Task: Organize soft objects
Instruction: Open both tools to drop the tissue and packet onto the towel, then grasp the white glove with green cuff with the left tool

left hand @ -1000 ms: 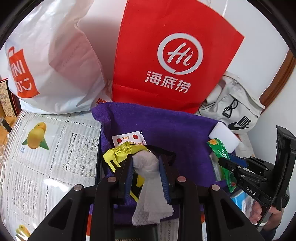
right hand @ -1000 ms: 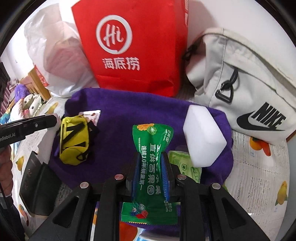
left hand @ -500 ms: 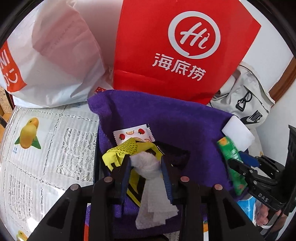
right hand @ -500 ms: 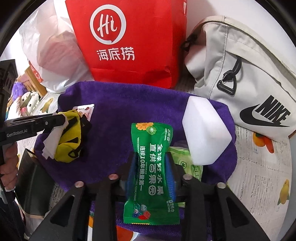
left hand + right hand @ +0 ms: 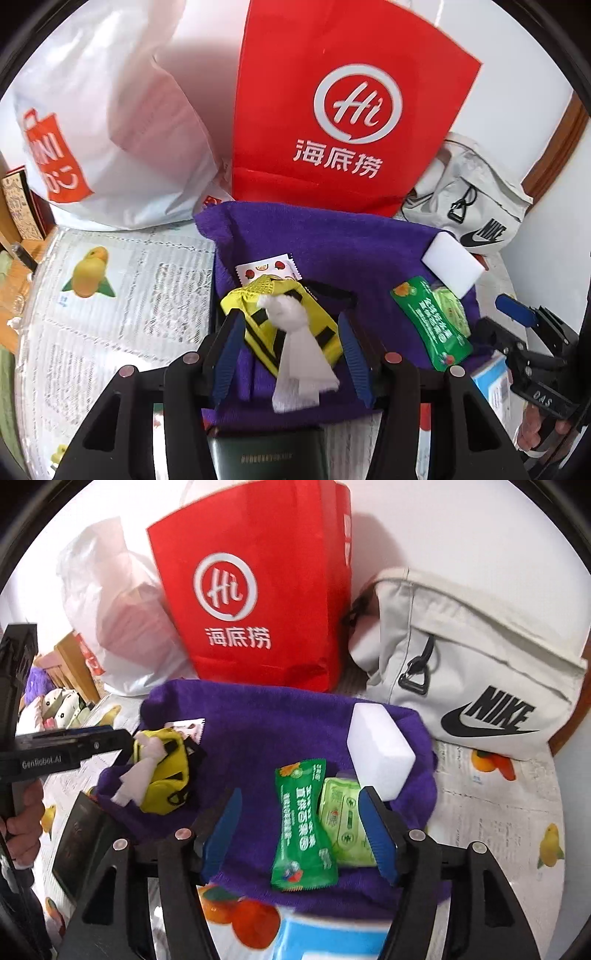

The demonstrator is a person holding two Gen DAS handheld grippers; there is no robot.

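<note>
white tissue [image 5: 301,354] lies loose on the yellow pouch [image 5: 288,325] between the opening left tongs [image 5: 291,354]; green snack packet [image 5: 301,827] lies free between the opening right tongs [image 5: 306,830], all on the purple towel [image 5: 332,243] before the red paper bag [image 5: 343,103].

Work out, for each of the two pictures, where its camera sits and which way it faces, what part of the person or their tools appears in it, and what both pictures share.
Left wrist: sits on the left gripper, facing down and forward over the purple towel; its jaws are opening around the white tissue on the yellow pouch; the right gripper and a hand show.
Right wrist: sits on the right gripper, facing likewise; its jaws are opening beside the green packet; the left gripper shows.
Shared: towel, pouch, tissue, packet, red bag.
</note>
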